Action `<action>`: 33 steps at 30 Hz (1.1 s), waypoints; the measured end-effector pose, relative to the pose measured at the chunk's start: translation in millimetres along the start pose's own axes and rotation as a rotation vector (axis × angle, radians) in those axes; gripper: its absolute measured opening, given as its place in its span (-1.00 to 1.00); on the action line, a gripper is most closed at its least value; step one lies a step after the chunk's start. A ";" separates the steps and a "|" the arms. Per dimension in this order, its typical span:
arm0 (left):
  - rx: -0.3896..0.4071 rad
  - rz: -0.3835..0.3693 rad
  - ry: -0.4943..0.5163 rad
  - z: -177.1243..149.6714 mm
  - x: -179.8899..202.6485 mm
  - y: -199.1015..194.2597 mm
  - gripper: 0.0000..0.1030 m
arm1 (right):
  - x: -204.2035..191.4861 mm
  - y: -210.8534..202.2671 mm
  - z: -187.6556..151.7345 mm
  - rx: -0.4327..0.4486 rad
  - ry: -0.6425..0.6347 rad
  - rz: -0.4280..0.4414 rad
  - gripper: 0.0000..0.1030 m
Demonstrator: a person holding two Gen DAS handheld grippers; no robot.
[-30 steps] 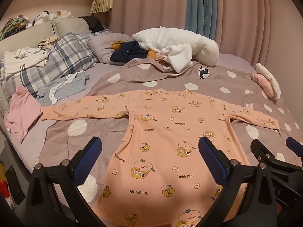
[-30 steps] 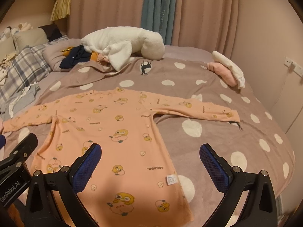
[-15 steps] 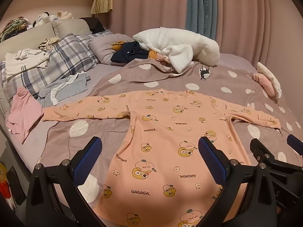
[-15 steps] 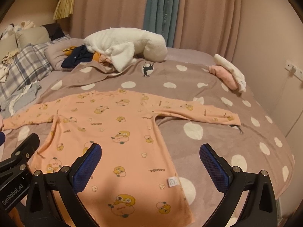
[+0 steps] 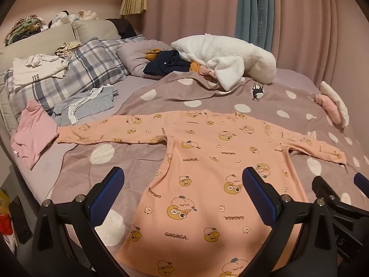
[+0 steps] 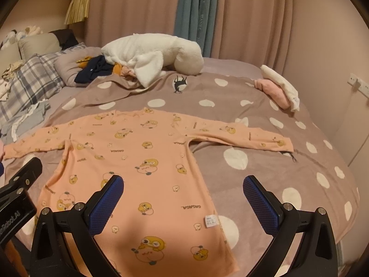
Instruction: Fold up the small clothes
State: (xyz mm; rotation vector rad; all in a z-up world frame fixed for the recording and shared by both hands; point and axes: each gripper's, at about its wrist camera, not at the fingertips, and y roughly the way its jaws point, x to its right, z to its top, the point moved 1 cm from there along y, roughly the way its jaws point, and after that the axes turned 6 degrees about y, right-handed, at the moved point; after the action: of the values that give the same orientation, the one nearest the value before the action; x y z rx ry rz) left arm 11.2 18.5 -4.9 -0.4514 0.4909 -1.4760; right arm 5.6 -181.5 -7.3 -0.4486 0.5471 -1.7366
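- The peach long-sleeved garment (image 5: 219, 161), printed with cartoon ducks and the word GAGAGA, lies flat and spread out on the polka-dot blanket (image 5: 138, 161) that covers the bed
- Both sleeves are stretched straight out to the sides; its hem lies at the near edge of the bed, its neckline toward the far side
- In the right wrist view the same garment (image 6: 143, 161) shows a small white label (image 6: 211, 221) near its hem on the right side
- The left claw (image 5: 182, 196) is released, its blue-padded fingers (image 5: 106, 196) spread wide and holding nothing; it hangs above the lower part of the garment, apart from the cloth
- The right claw (image 6: 183, 197) is likewise released and empty, its fingers (image 6: 260, 203) wide apart, one over the garment's lower part and one over the blanket beside it
- A white fluffy blanket (image 5: 228, 62) is heaped at the far side of the bed, with a dark navy garment (image 5: 166, 65) just beside it
- A plaid pillow (image 5: 87, 69) lies at the left, carrying a folded white shirt (image 5: 37, 71)
- Near it lie a grey garment (image 5: 87, 103) and a pink garment (image 5: 32, 131), the pink one touching the left sleeve's cuff
- A folded pink and white bundle (image 6: 279, 90) rests at the right edge of the bed
- Pink curtains (image 6: 253, 16) and a teal one (image 6: 196, 9) hang behind
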 end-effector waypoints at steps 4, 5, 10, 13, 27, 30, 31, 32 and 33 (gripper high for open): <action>-0.004 0.019 0.008 -1.2 -1.8 -0.1 0.99 | 1.1 -0.3 -0.6 -0.003 -0.002 -0.004 1.00; -0.001 0.023 0.013 -1.1 -1.8 -0.7 0.99 | 1.4 0.3 -0.3 -0.003 -0.002 -0.002 1.00; 0.005 0.009 0.002 -0.5 -4.9 -3.4 0.99 | 2.8 1.5 0.8 -0.014 -0.004 0.018 1.00; 0.016 0.019 0.013 0.0 -3.9 -7.0 0.99 | 3.4 2.5 1.2 -0.030 0.004 0.054 1.00; 0.019 0.024 0.011 0.6 -4.7 -9.9 0.99 | 7.5 2.7 1.9 -0.018 0.014 0.021 1.00; 0.015 0.005 0.004 0.2 -4.7 -9.6 0.99 | 8.7 3.7 2.1 -0.022 0.024 0.020 1.00; 0.014 -0.005 0.006 0.1 -4.1 -9.7 0.99 | 8.6 3.6 1.9 -0.023 0.026 0.020 1.00; 0.013 -0.010 0.007 0.1 -3.7 -9.8 0.99 | 8.9 3.7 1.8 -0.024 0.025 0.021 1.00; 0.015 -0.017 0.009 0.1 -3.3 -10.2 0.99 | 8.8 4.0 1.7 -0.025 0.024 0.020 1.00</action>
State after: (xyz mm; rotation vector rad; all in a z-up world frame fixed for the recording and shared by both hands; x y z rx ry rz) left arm 2.8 21.2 1.1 -0.4388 0.4838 -1.4979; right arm 7.7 -191.0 -8.2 -0.4390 0.5890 -1.7196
